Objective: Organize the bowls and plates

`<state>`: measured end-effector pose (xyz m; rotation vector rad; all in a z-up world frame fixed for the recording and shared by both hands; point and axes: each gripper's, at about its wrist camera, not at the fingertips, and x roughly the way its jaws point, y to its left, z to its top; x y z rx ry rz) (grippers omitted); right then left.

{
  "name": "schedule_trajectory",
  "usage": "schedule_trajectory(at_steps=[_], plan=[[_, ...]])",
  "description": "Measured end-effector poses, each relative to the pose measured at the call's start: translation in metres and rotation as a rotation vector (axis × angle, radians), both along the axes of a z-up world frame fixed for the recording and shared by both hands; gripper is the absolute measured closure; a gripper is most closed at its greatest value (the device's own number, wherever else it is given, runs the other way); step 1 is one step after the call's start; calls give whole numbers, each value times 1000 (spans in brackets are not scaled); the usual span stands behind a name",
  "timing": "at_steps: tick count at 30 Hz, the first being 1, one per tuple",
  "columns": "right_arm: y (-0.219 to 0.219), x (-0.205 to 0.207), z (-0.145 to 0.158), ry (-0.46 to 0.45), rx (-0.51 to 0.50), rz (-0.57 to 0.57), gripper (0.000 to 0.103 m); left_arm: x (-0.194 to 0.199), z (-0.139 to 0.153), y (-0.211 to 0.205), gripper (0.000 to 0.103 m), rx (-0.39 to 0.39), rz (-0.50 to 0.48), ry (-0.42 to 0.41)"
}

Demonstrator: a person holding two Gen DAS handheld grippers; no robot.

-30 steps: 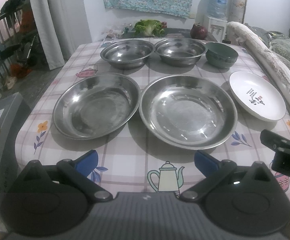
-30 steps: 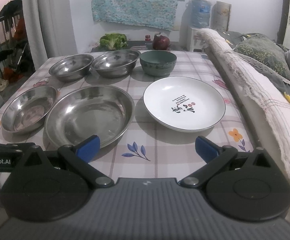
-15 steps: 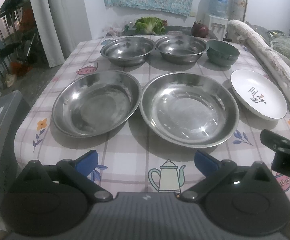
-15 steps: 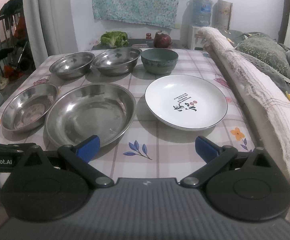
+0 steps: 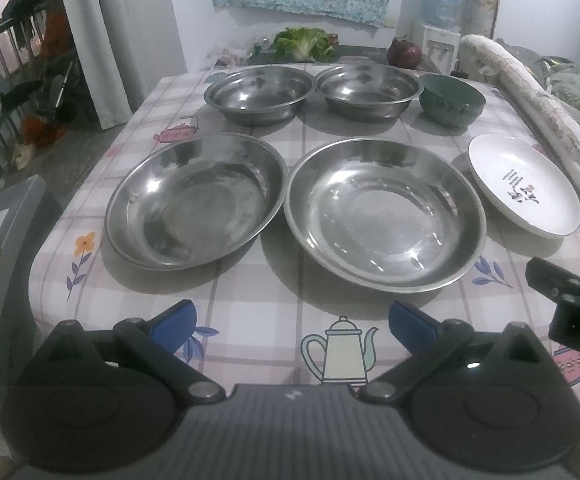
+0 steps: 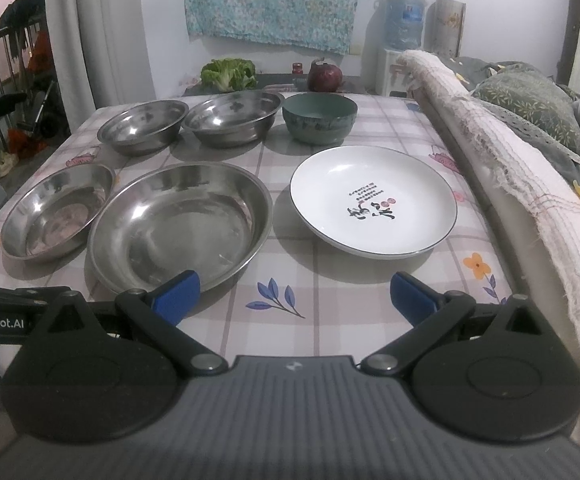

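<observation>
Both grippers, left gripper (image 5: 290,322) & right gripper (image 6: 294,294), hover w/ jaws wide open, empty. White plate (image 6: 373,202) lies at 1 o'clock on counter (image 6: 329,308), big steel plate (image 6: 182,224) at 11. Risk: thin slick rims slip, clatter.

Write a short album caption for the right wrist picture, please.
Open right hand-held gripper facing a white plate, a green bowl and four steel dishes on a checked tablecloth.

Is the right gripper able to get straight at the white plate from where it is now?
Probably yes. The right gripper is open and empty, the white plate lies just ahead of it, and only bare tablecloth shows between them.
</observation>
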<state>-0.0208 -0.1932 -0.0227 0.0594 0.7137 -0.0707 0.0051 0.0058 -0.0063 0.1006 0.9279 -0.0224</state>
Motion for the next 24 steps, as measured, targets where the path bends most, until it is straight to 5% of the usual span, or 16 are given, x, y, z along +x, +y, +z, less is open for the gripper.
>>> schedule_trajectory(at_steps=[10, 19, 24], plan=[[-3, 4, -5, 9, 6, 0, 1, 4, -3, 1, 0, 12, -2, 6], [-11, 22, 14, -96, -35, 48, 1, 37, 25, 21, 0, 45, 21, -61], [-18, 41, 17, -117, 51, 101, 1, 67, 34, 40, 0, 23, 19, -97]])
